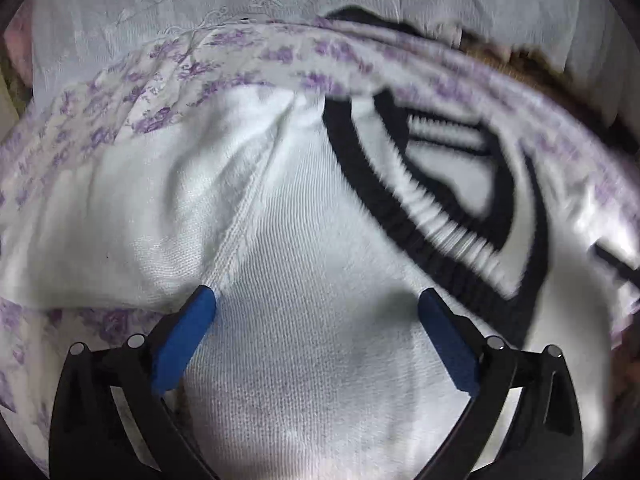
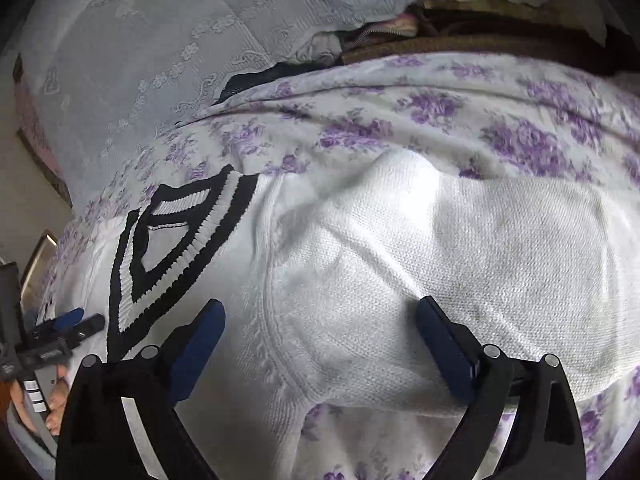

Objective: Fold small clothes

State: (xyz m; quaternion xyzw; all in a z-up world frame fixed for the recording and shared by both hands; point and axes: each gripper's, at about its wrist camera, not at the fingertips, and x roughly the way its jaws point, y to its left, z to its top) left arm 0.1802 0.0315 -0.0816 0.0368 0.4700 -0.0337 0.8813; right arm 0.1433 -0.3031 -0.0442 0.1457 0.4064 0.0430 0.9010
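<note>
Left wrist view looked down on a white knit sweater (image 1: 296, 248) lying on a purple-flowered sheet (image 1: 120, 120). The left tongs (image 1: 316, 300) stood wide apart, blue pads (image 1: 184, 336) resting against the knit near a raised seam, with nothing pinched between them. The black-and-white V-neck collar (image 1: 420, 216) curved off to the right, smeared by motion blur, so its ribbing was hard to read there.

Right wrist view gave the same collar (image 2: 176, 248) sharply, at the left, and a folded sleeve bulging across the sweater (image 2: 400, 264). The right tongs (image 2: 320, 312) were likewise spread wide over the knit, gripping nothing. Only this view showed the left tongs (image 2: 76, 322) from outside, at the far left edge by the collar, with a hand (image 2: 48, 400) partly cut off below. Beyond the flowered sheet (image 2: 440, 112) lay a pale embroidered bedspread (image 2: 160, 40) and a heap of dark clothes (image 2: 440, 36), too bunched to identify.
</note>
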